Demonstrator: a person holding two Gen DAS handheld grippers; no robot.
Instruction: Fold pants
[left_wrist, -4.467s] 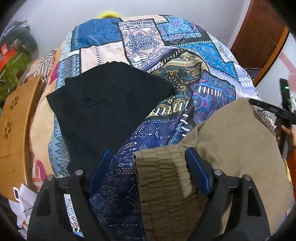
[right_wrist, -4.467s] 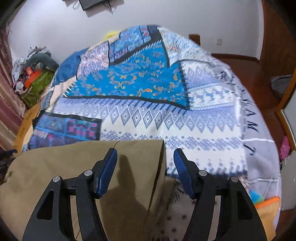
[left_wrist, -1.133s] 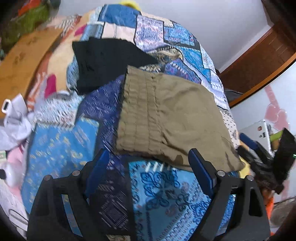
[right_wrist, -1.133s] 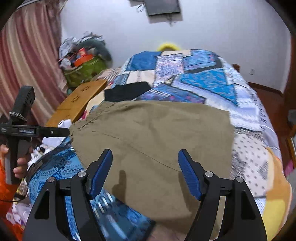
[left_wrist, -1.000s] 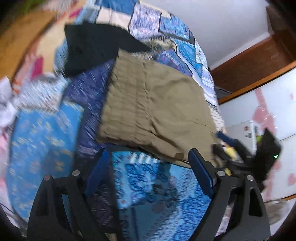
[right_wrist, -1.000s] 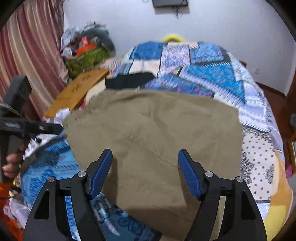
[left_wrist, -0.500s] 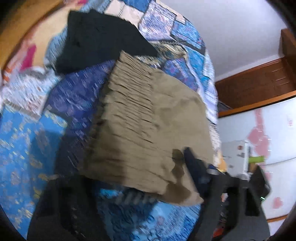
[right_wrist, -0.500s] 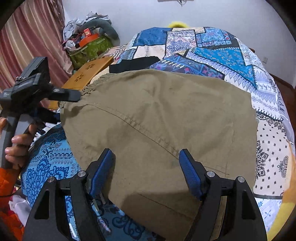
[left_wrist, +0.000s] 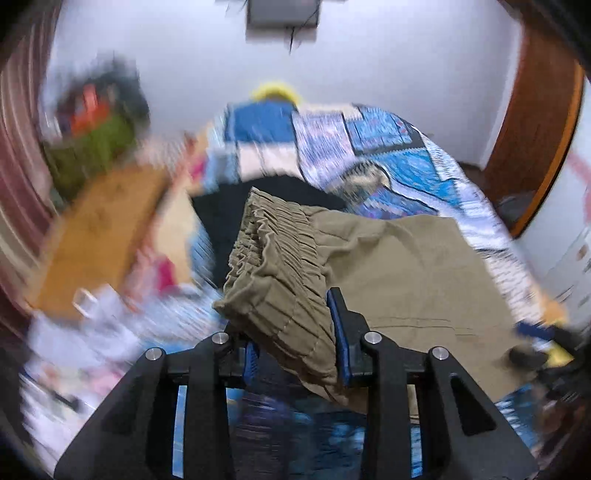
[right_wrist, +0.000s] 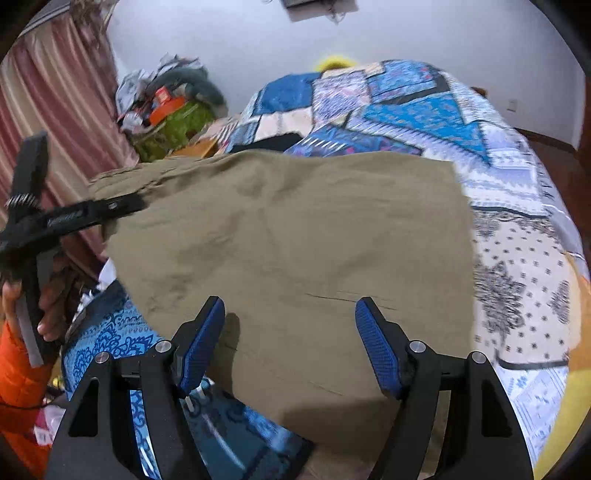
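Note:
The olive pants (left_wrist: 406, 266) lie folded on the patchwork bedspread (left_wrist: 391, 147). My left gripper (left_wrist: 295, 332) has their gathered elastic waistband (left_wrist: 273, 251) between its blue pads. The jaws are closing, and the bunched corner is lifted off the bed. In the right wrist view the left gripper (right_wrist: 125, 205) pinches the pants' (right_wrist: 295, 229) far left corner, held by a hand in an orange sleeve (right_wrist: 14, 369). My right gripper (right_wrist: 290, 343) hovers open over the near edge of the pants, with nothing pinched between its pads.
A black garment (left_wrist: 229, 210) lies on the bed behind the waistband. A wooden board (left_wrist: 99, 236) lies beside the bed on the left. Bags and clutter (right_wrist: 181, 118) are piled by the striped curtain (right_wrist: 55, 92). A wooden door frame (left_wrist: 535, 129) stands on the right.
My left gripper swung onto the waistband corner, its jaws narrowed around it, and it raised the corner off the bed. My right gripper moved in closer over the pants and stayed open.

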